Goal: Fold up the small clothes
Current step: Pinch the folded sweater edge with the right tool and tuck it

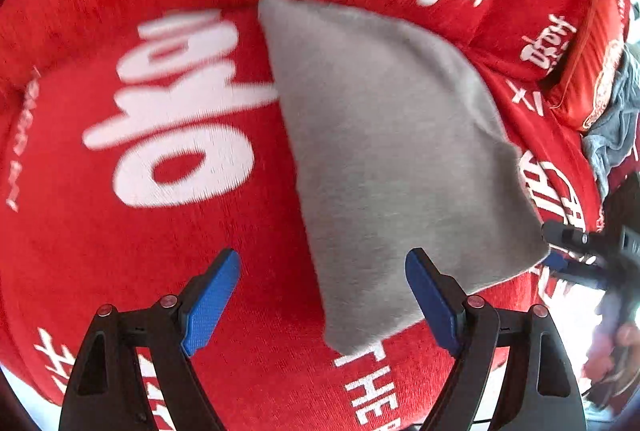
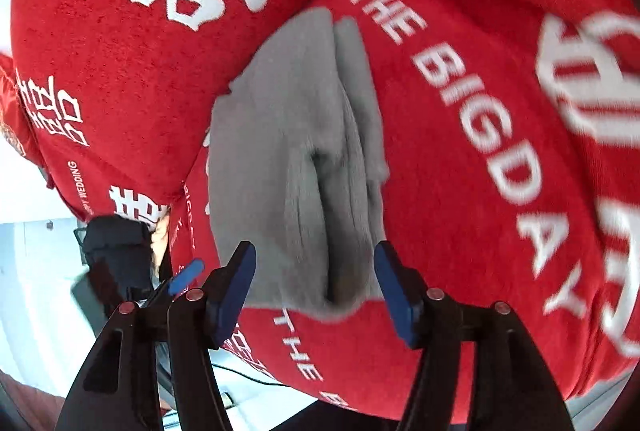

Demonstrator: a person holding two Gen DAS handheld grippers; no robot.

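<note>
On the red cover (image 1: 100, 251) printed with white lettering lies a folded grey garment (image 1: 392, 151), flat and layered along one edge. Left claw (image 1: 322, 301) stands spread, its right finger over the garment's near corner. Right claw (image 2: 316, 289) is likewise spread, straddling the garment's near end, gripping nothing.

Red printed cover (image 1: 120, 263) bearing a folded grey garment (image 1: 392, 151), flat.

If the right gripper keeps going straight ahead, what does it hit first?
Probably the folded grey cloth: it lies between the open jaws of the right gripper, on the red blanket. Depth is unclear.
</note>
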